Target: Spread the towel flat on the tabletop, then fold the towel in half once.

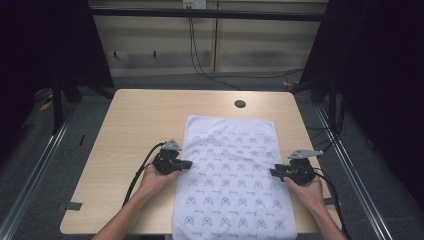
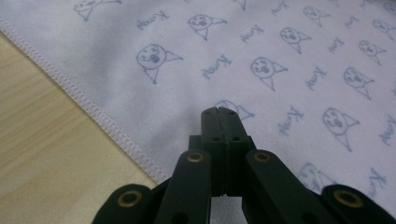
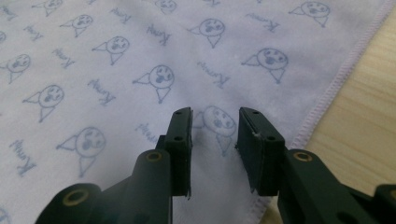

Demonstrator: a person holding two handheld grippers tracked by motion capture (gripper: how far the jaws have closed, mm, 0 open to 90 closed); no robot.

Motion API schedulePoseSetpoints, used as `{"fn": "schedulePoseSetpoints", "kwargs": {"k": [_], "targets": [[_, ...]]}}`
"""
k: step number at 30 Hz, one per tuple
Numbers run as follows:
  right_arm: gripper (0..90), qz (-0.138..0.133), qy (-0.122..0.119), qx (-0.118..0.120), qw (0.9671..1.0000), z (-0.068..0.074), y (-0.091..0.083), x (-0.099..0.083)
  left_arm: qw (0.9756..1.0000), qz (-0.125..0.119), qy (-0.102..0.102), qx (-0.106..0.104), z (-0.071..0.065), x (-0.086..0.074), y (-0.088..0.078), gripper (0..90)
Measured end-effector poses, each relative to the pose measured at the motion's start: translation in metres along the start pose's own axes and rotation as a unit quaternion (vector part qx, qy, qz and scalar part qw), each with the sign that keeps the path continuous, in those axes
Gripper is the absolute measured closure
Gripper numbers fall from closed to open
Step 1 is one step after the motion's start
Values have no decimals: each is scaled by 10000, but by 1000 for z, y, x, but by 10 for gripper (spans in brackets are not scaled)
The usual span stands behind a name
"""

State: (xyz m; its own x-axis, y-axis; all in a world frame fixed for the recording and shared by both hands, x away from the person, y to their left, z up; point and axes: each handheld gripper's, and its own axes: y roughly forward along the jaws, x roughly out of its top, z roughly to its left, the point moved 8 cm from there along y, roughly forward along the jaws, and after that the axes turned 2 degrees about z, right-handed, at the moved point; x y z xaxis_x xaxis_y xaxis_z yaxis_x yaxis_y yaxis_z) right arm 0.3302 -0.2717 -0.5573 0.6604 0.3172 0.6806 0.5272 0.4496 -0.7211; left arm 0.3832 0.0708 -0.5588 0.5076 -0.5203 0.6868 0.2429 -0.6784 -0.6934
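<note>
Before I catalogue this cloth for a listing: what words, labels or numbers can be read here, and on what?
"Kuromi", as far as it can be made out: pale blue script repeated across the white cloth, between small drawn faces; letters are slanted and partly blurred.
Table: no text.
Grippers: no legible markings.

My high view: overhead, facing forward-down, far. My gripper views: close along jaws (opposite sides), sharing towel (image 1: 232, 175).
</note>
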Motion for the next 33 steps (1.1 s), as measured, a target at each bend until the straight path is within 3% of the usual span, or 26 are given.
{"fn": "schedulePoseSetpoints", "kwargs": {"k": [4,6,10,16,21,24,26,27,28,31,33], "targets": [[680,-21,0,-54,10000,-1,4,3,10000,9,15,61,-4,-4,-3,900],[752,-13,-6,-139,9999,0,3,2,10000,73,49,10,-8,-9,-7,900],[864,112,-68,-51,9999,10,-2,-5,9998,132,33,-140,-15,-21,-18,900],[879,264,-167,17,9995,32,-11,-17,9992,219,182,-271,-30,-38,-31,900],[879,388,-120,202,9990,51,-22,-30,9986,185,55,-488,-39,-49,-39,900],[880,408,-96,298,9987,60,-26,-35,9984,221,141,-507,-46,-55,-44,900],[879,466,-208,295,9983,67,-29,-38,9978,261,143,-591,-53,-61,-48,900],[879,515,-436,228,9975,72,-30,-40,9980,256,154,-562,-55,-63,-50,900],[878,554,-517,260,9968,76,-31,-41,9979,289,176,-551,-59,-66,-52,900],[877,644,-543,477,9953,93,-36,-48,9973,410,197,-582,-68,-75,-59,900],[869,693,-548,641,9940,103,-40,-53,9957,495,184,-758,-79,-82,-65,900]]}}
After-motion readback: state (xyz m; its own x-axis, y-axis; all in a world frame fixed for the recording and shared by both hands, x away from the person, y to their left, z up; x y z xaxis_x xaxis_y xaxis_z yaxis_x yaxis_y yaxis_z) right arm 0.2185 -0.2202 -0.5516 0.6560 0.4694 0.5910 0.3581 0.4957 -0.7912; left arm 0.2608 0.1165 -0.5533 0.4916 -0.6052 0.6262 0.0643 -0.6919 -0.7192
